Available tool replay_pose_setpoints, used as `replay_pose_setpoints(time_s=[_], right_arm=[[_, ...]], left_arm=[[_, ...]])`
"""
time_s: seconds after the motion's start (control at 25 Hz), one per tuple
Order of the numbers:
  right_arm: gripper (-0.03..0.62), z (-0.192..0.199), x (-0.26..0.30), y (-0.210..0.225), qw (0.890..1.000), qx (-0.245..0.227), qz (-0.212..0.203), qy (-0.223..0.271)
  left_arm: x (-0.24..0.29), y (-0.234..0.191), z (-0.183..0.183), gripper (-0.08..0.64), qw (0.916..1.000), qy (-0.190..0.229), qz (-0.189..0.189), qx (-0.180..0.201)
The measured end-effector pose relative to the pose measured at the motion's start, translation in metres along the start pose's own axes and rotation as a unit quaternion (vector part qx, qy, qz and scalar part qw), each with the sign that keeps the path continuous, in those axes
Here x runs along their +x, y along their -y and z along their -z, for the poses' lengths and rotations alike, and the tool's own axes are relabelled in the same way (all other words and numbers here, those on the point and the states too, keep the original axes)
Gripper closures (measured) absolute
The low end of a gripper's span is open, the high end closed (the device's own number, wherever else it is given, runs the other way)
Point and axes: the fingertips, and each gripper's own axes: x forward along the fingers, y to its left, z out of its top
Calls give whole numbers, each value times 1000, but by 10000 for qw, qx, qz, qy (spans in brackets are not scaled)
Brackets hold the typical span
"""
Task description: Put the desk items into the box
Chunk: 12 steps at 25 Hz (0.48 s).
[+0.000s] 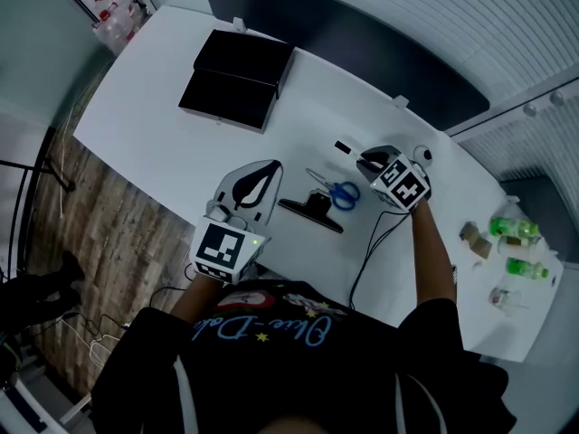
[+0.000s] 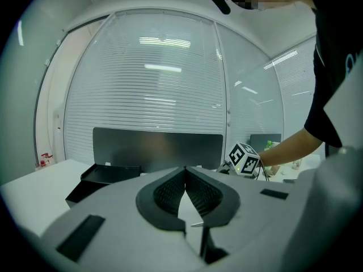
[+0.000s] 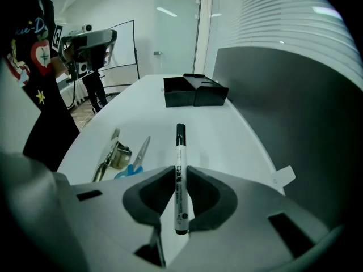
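Here: white marker (image 3: 179,174), black cap, printed barrel.

Count was: 1 surface (image 1: 154,125), 1 box (image 1: 237,80), 1 marker (image 3: 180,146), 1 scissors (image 1: 342,193), 1 clip (image 1: 310,212). Claws were 2: left claw (image 2: 185,170), right claw (image 3: 180,174). Green bottles (image 1: 516,230): 2 clearly seen. Small bits beside them were too small to count.

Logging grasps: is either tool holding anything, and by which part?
The right tool grips the marker by its barrel's rear half; the left tool is shut, empty.
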Motion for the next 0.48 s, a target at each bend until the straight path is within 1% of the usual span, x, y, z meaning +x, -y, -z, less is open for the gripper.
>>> replay_pose_setpoints(time_s=[0.24,0.48], right_arm=[[520,-18,-22,-5,9984,250,278,426],[520,-32,-39,-12,9933,571,578,818]], left_arm=[[-8,2,-5,552,9999,128,21,23],[-17,-2,-14,552,9994,342,-40,-1]])
